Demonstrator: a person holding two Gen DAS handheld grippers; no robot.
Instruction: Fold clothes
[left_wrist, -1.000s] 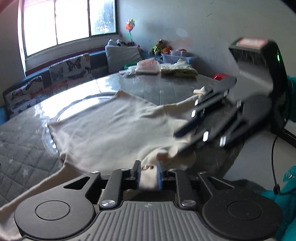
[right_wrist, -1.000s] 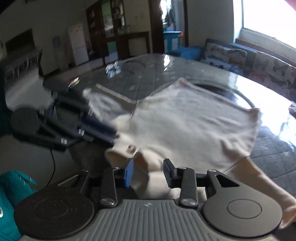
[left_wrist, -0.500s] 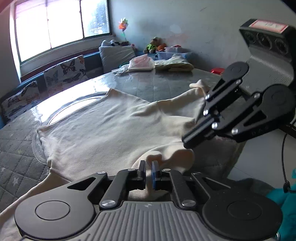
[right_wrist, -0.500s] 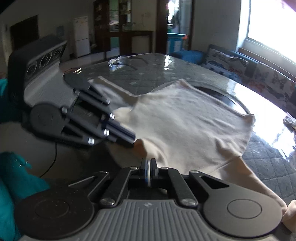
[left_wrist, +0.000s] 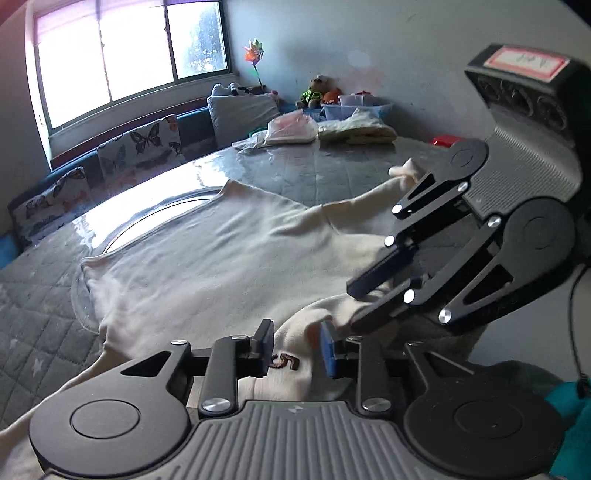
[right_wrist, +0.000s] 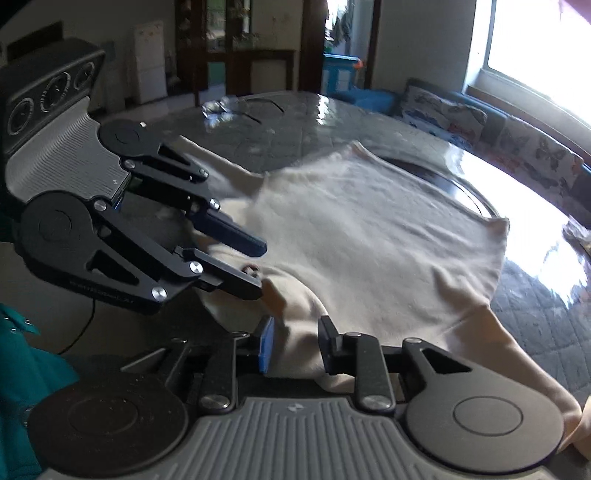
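Both grippers, the left gripper (left_wrist: 295, 347) and right gripper (right_wrist: 293, 343), hover with jaws spread astride the near collar of the cream shirt (left_wrist: 221, 258), which stretches away across the table (left_wrist: 325, 173).

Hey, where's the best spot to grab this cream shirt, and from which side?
Grip the cream shirt at its bunched collar edge, coming in from the near table edge. That fold rises off the surface, so fingers can get around it, while the body lies flat. The left tool and right tool both stand open around that near edge.
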